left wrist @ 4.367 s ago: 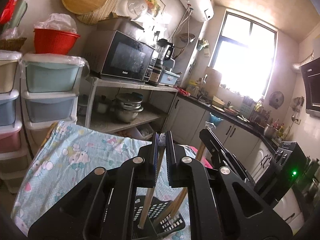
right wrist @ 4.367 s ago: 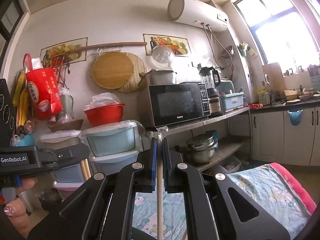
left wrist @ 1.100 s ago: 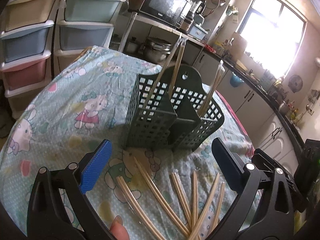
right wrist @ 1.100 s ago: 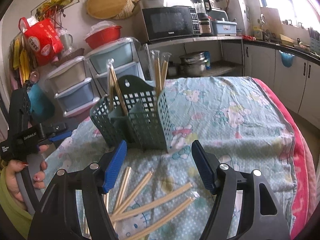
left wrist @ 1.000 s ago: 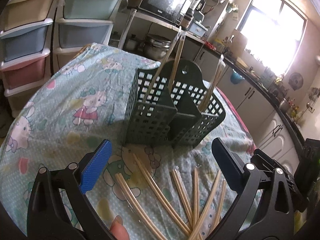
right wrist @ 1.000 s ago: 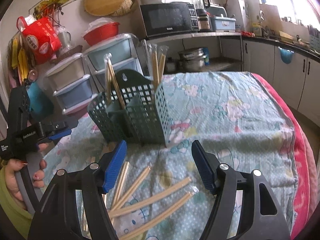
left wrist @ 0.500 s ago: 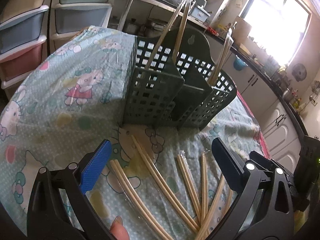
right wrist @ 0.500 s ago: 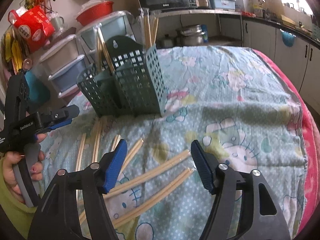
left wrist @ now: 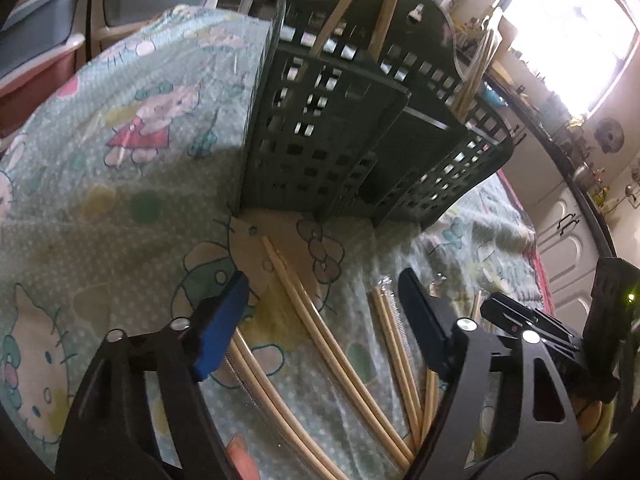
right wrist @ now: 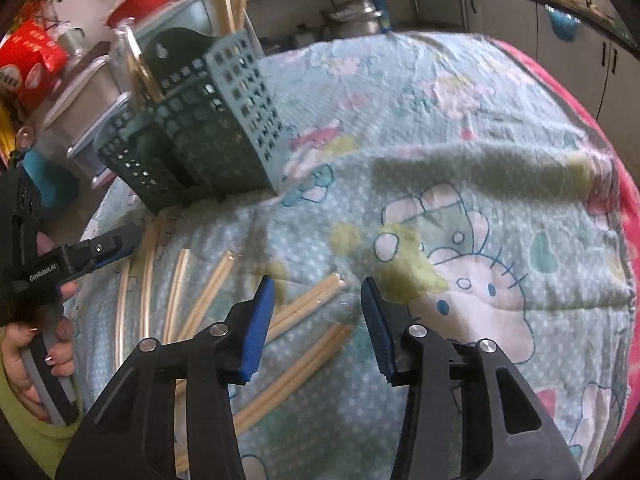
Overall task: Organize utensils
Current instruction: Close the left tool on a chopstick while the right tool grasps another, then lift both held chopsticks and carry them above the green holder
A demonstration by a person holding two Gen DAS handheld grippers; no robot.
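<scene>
While wrapped chopstick pairs [left wrist: 328, 344] lie at lower centre, we hover both claws spread — left gripper [left wrist: 320, 316], right gripper [right wrist: 318, 314] — ready to feed the green caddy [left wrist: 360, 128] above.

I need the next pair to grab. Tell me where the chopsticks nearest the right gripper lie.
In the right wrist view, one wrapped pair of chopsticks lies on the tablecloth between the open jaws of the right gripper, in front of the green basket.

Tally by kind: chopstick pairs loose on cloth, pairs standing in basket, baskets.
Basket: 1
Standing pairs: 3
Loose pairs: 6
Total: 10
</scene>
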